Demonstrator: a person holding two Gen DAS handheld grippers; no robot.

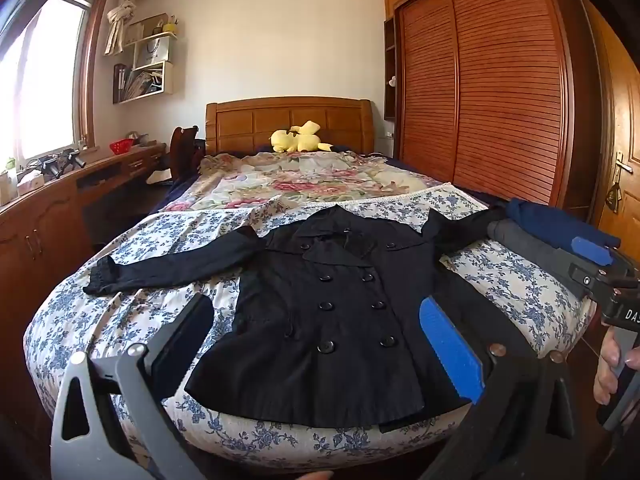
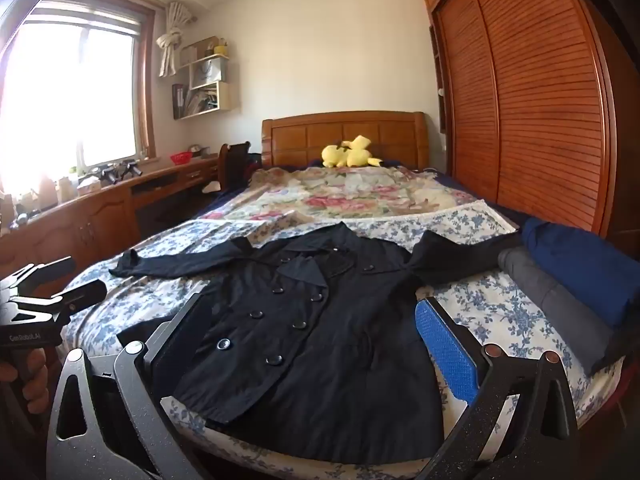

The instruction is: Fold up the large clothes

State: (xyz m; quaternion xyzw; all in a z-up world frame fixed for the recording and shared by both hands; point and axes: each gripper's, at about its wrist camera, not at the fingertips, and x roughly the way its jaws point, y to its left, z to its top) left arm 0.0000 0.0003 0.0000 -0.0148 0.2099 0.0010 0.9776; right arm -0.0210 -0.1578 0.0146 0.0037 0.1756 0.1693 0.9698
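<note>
A black double-breasted coat lies flat and face up on the blue-flowered sheet at the foot of the bed, both sleeves spread out to the sides. It also shows in the right wrist view. My left gripper is open and empty, held above the coat's hem. My right gripper is open and empty too, above the coat's lower half. The right gripper also shows at the right edge of the left wrist view. The left gripper shows at the left edge of the right wrist view.
A folded navy garment and a folded grey one lie on the bed's right side. A yellow plush toy sits by the headboard. A wooden wardrobe stands on the right, a desk on the left.
</note>
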